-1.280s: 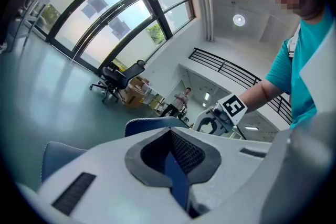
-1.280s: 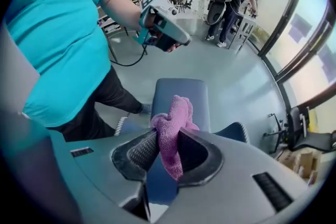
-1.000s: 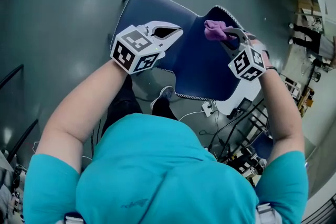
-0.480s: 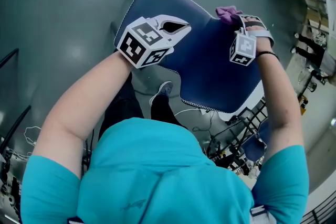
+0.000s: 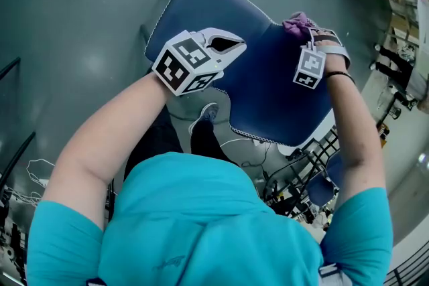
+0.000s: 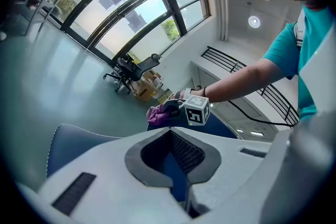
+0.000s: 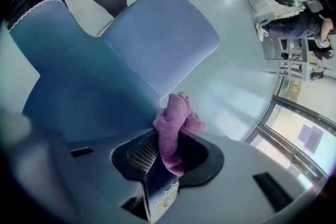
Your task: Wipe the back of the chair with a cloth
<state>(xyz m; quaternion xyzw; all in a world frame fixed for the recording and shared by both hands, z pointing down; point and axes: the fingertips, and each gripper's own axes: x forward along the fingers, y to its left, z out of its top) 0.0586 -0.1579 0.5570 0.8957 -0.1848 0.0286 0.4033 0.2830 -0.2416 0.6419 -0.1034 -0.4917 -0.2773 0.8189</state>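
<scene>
Clamping hard with the right gripper (image 7: 165, 162), narrow and closed tight on a crumpled purple terry cloth (image 7: 176, 118), with a white-stitched blue edge caught in the same bite. Bunching up out of the grip towards the camera in the right gripper view. Seen from the head view, pressed right against the far rim of the blue padded chair (image 5: 268, 87), cloth touching upholstery up at the top corner.

Across now to the left gripper (image 6: 176, 165): narrow as well, nipped onto a strip of that same blue upholstery. Holding on at the chair's near edge by the notch between its two panels, well apart from the cloth.

Further out, framed below by a teal short-sleeved shirt (image 5: 201, 224) and two bare forearms reaching forward. Set on a glossy grey floor (image 5: 80, 10), with a tangle of black and white cables (image 5: 281, 177) just beside the chair. Far off in the left gripper view, a black office chair (image 6: 128, 68) parked under tall slanted windows (image 6: 121, 2)
</scene>
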